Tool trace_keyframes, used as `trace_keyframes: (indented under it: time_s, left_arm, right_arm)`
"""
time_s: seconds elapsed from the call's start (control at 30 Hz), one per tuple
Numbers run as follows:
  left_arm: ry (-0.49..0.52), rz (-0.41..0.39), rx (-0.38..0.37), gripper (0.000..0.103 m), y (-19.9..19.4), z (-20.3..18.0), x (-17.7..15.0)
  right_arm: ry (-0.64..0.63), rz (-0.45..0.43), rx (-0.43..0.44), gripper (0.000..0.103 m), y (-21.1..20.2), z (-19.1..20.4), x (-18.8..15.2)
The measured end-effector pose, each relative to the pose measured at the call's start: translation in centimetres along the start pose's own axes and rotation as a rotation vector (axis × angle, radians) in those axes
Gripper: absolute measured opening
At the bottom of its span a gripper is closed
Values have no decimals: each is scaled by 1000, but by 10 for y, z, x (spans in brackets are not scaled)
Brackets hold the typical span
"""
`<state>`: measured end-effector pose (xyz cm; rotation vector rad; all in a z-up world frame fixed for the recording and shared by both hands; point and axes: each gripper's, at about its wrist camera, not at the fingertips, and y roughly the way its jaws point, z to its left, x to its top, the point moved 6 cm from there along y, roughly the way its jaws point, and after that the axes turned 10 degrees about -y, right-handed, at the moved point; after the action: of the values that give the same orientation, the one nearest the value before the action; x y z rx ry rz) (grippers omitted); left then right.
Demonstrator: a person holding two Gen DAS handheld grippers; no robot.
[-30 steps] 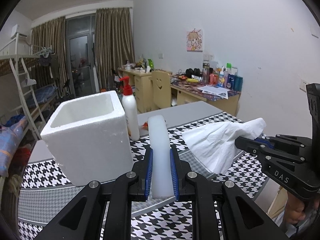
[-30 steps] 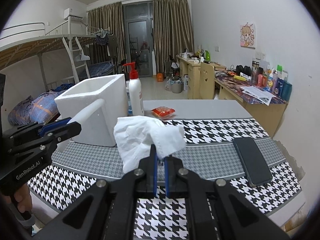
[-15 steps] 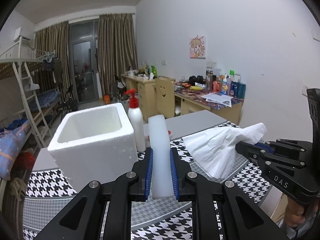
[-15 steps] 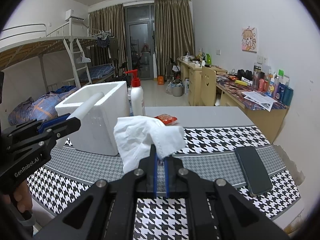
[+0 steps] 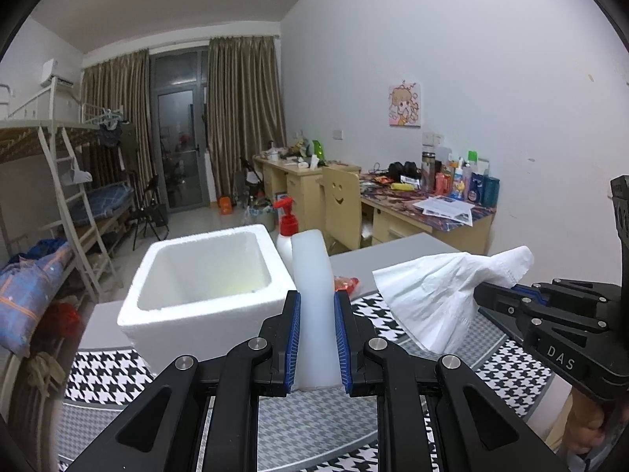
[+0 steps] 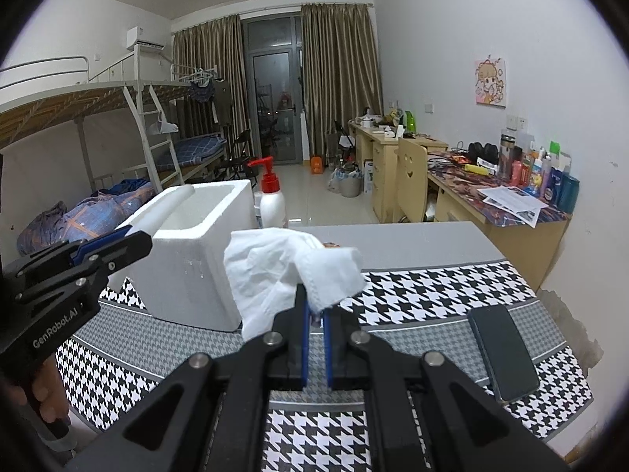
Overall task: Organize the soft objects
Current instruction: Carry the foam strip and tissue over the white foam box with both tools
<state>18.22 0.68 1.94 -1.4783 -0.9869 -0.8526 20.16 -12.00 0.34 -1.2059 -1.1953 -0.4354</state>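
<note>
A dormitory room with bunk beds and curtained balcony doors is seen behind a table (image 6: 412, 244) covered in a houndstooth cloth. On its far left part a white styrofoam box (image 5: 204, 295) stands open, with a red-capped pump bottle (image 6: 271, 196) just behind it and a dark phone (image 6: 503, 354) lying at the near right. A white foam strip (image 5: 316, 306) is clamped upright between the pads of the left gripper (image 5: 317, 344), near the box's right wall. A crumpled white tissue (image 6: 283, 275) is pinched by the right gripper (image 6: 315, 332), whose jaws are pressed together on its corner. Both pieces are held above the table. The step in hand is judged to be carrying them to the box: each should be brought over the opening before release, and the trailing tissue kept clear of the rim.
</note>
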Motion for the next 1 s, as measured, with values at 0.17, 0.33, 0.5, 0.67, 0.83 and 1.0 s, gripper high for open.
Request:
trace_keyframes:
  time_s: [0.17,0.33,0.5,0.67,0.83,1.0]
  left_arm:
    - [1,-13,12,18,0,5,5]
    - [-8,-25,28,18,1,12,12]
    - [-27,-26,50,18,6,23,16]
    - [-32,-33,87,18,9,33,23]
    - [-42,-44,110,18,12,40,31]
    - [-48,-50,140,18,17,48,37]
  right_arm:
    - [-4,-9,6,8,1,3,7]
    - [-19,-25,16,8,2,7,17]
    - [-27,-33,25,8,6,12,26]
    - [-44,-38,43,8,12,20,33]
    - [-63,-47,45,8,16,26,44]
    - [-65,-53,60,8,22,32,54]
